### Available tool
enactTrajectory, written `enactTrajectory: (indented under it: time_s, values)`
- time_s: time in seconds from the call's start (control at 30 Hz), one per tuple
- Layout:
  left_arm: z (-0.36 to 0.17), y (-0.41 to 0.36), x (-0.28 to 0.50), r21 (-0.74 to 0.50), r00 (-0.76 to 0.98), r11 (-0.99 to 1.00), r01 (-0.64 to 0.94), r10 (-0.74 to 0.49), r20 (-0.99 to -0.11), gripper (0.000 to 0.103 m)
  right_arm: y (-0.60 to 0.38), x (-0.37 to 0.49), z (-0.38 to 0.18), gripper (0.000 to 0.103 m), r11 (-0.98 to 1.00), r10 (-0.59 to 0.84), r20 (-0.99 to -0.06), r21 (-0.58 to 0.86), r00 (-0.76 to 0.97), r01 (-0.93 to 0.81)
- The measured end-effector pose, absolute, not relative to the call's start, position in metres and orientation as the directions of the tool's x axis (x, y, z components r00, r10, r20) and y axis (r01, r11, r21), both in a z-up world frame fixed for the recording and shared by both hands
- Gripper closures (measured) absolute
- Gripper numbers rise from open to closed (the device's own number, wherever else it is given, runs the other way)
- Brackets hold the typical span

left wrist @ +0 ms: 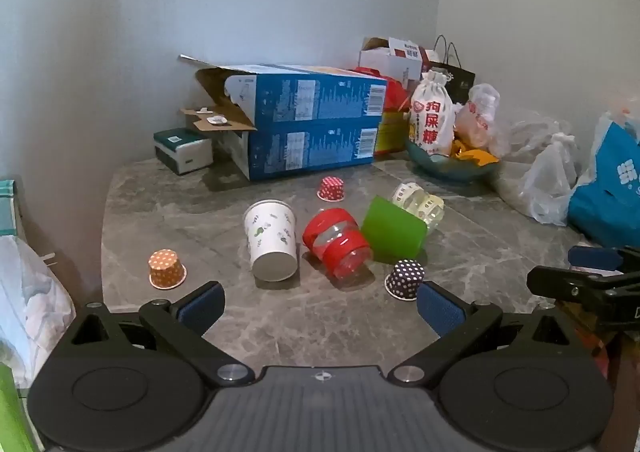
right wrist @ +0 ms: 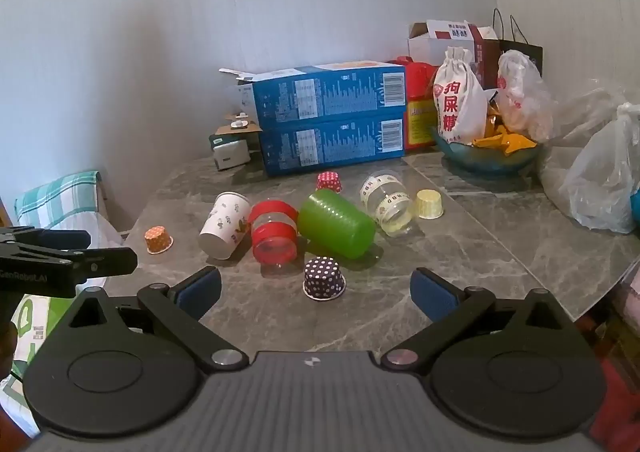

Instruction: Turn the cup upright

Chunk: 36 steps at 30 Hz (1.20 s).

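Observation:
Several cups lie on their sides on the grey marble table [left wrist: 304,328]: a white printed paper cup [left wrist: 272,238] [right wrist: 224,226], a clear cup with red bands [left wrist: 338,242] [right wrist: 274,232], a green plastic cup [left wrist: 394,230] [right wrist: 336,223] and a clear cup with lettered bands [left wrist: 420,203] [right wrist: 386,201]. Small dotted paper cups stand upside down: orange [left wrist: 166,269] [right wrist: 158,240], red [left wrist: 331,188] [right wrist: 329,181], dark purple [left wrist: 405,278] [right wrist: 323,278], and a yellow one [right wrist: 429,203]. My left gripper [left wrist: 320,304] and right gripper [right wrist: 316,288] are open and empty, short of the cups.
Two stacked blue boxes [left wrist: 312,123] [right wrist: 332,119] stand against the back wall. A teal bowl [left wrist: 452,165] [right wrist: 488,157] holds snack bags. Plastic bags [right wrist: 600,183] and a blue bag [left wrist: 608,191] crowd the right side. A tissue pack [left wrist: 184,149] sits back left.

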State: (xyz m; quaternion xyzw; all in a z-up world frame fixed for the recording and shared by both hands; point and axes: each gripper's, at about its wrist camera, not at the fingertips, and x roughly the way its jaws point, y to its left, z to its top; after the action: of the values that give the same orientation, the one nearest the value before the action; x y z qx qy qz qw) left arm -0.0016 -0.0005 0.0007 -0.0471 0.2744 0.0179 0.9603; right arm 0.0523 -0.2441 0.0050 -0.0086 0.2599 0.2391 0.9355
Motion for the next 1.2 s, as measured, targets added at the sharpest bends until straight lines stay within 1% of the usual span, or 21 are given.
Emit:
enactTrajectory:
  time_s: [0.13,0.17,0.4,1.2]
  values:
    - [0.0009,-0.0003,-0.0027,-0.08,0.857,0.995,-0.053,0.004,-0.515,0.0,-0.2457,0.0505,0.0054,0.001,0.878,0.458,-0.497,0.121,0.737,-0.464]
    - [-0.0036,0.0049,-0.0013,-0.096,0.848,0.993,-0.066,0.005,-0.53,0.0,-0.2453,0.0494,0.0056,0.001,0.876,0.462,-0.496,0.122,0.735,-0.467]
    - [-0.0046,0.0022,0.0016,-0.094,0.835,0.991,-0.092,0.025,-0.55,0.0,-0.2398,0.0524,0.008,0.001,0.877,0.463,-0.493,0.13,0.737,-0.463]
    - [-0.0043,-0.0006,0.0019,-0.1,0.826,0.99,-0.098,0.025,-0.563,0.0,-0.2441,0.057,0.0054,0.001,0.866,0.485,-0.512,0.168,0.709,-0.47]
